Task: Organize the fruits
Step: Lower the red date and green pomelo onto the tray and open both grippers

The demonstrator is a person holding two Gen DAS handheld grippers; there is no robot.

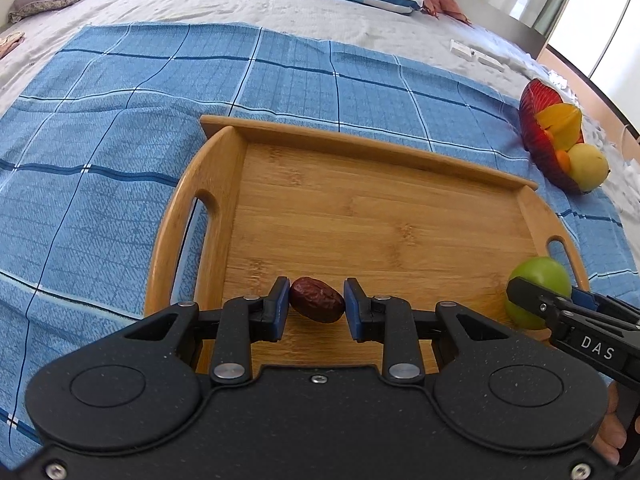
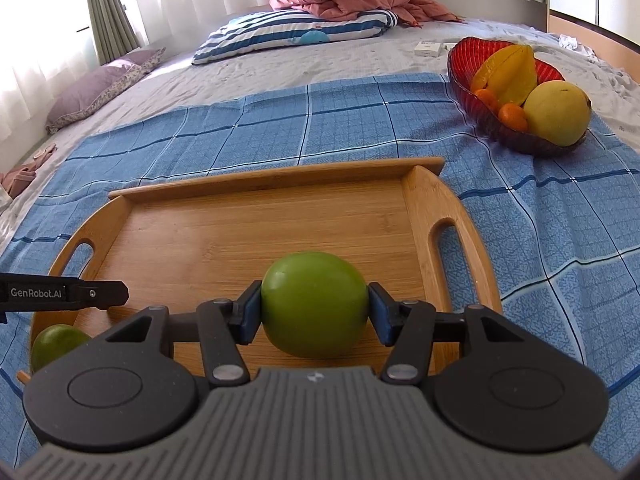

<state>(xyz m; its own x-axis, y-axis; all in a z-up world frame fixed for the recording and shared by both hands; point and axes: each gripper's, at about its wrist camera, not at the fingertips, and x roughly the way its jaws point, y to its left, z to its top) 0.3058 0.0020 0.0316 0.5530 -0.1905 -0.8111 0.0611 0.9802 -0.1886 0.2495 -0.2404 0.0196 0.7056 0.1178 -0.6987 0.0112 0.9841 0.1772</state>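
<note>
On my left wrist feed the left tongs (image 1: 316, 307) straddle one wrinkled dark red date (image 1: 317, 299); the left pad looks to touch it, a sliver of gap shows at the right pad, so I cannot tell whether they truly grip. The date's long axis runs across the view, pad to pad, tilted slightly down to the right, low over the near part of the rectangular bamboo tray with cut-out handles (image 1: 384, 216)

Right wrist feed: the right tongs (image 2: 314, 310) are clamped on one round green apple (image 2: 314, 304), both blue pads pressed into its sides, over the tray's near edge. A second green fruit (image 2: 56, 346) sits at the tray's near left corner, half hidden behind my gripper body

Count in the red ribbed glass bowl (image 2: 464, 68): one yellow starfruit (image 2: 510, 74), one pale yellow pear (image 2: 558, 114), two small orange mandarins (image 2: 513, 117). The bowl stands on the blue checked cloth (image 2: 280, 120), well apart from the tray, beyond its far right corner

The tray floor ahead of both tongs is bare wood right up to the low far rim; raised handle walls close the left and right ends. Cloth lies on a grey bed, striped pillow (image 2: 296, 32) far back
</note>
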